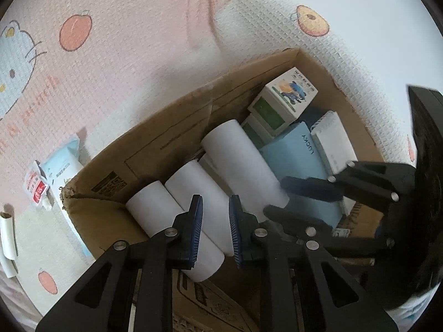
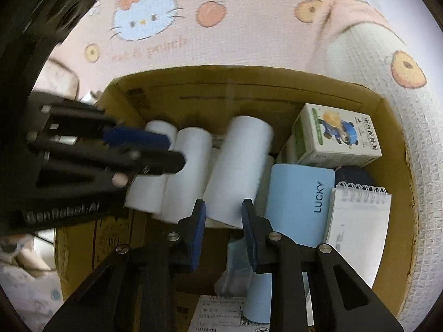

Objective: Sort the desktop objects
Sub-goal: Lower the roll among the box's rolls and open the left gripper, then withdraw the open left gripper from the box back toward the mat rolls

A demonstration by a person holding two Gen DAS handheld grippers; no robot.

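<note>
— Centre frame, what's in the box [image 1: 166, 149]?
— Three white rolls [image 1: 241, 160], smooth paper cylinders, lying side by side against brown cardboard.
— And the left gripper [image 1: 216, 229]?
— It points steeply down over the middle roll with its blue ribbed pads narrowly apart. I can't tell whether it grips anything.
— The right gripper [image 2: 223, 221]?
— Clenched at the biggest roll's lower end. Its hold is unclear.

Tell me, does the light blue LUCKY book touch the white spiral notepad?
Touching. In the right wrist view the light blue LUCKY book lies edge to edge against the white spiral notepad, no gap.
</note>
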